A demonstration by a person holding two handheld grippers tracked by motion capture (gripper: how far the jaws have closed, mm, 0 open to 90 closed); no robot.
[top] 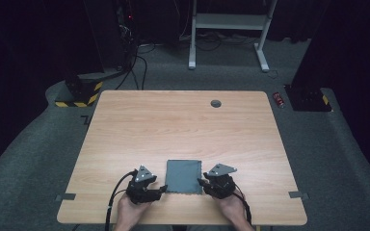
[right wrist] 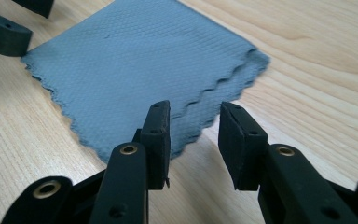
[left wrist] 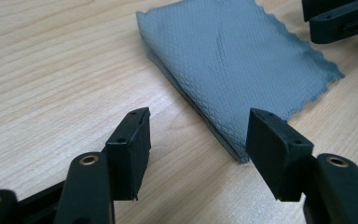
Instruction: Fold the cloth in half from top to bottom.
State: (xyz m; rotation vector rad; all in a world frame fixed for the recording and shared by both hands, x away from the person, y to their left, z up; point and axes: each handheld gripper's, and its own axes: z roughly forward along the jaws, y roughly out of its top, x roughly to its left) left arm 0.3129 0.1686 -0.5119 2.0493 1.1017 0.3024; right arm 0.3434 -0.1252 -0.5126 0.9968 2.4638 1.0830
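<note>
Folded grey cloth (top: 184, 176) lies flat near the table's (top: 173, 125) front edge, between both grippers.

Left gripper (top: 160, 190) sits at the cloth's near left corner, jaws wide apart, gripping nothing. Right gripper (top: 203, 184) sits at the near right corner over the scalloped edge, jaws narrowly apart, empty.

Nothing readable anywhere here, no text, labels, brands or numbers. Closest thing to a sign is the yellow-and-black hazard striping (top: 79, 97) on the floor.
</note>
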